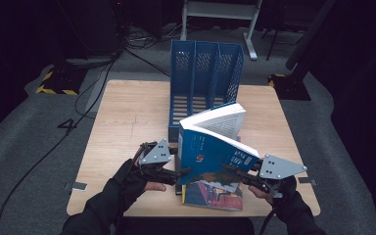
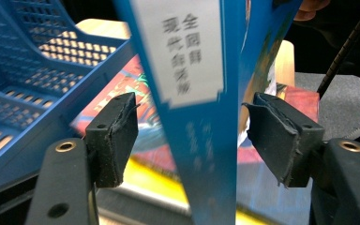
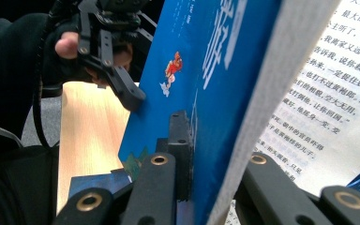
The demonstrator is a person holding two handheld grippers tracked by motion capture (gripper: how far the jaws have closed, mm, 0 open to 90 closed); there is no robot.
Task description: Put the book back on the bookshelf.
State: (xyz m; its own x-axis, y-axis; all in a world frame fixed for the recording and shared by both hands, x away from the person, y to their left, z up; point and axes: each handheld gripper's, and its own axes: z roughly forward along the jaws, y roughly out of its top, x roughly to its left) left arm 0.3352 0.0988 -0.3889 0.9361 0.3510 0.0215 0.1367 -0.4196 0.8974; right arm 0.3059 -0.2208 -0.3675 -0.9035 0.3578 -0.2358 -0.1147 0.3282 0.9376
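Blue book [image 1: 210, 152]: held upright at lower centre of the high view, over a second book [image 1: 214, 193] lying flat on the surface [image 1: 127, 117]. Right tongs [image 1: 236, 171] are clamped on its cover and page block, bearing the weight. Left tongs [image 1: 178, 174] stand open, spine between the pads [image 2: 117, 136], untouched, apparently for a steadying grip before filing in the blue rack [image 1: 205, 73], upper centre.

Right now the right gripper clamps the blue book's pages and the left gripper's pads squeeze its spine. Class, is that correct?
Not quite. In the left gripper view the left gripper stands open, its pads clear of the blue book's spine. The right gripper does clamp the book.
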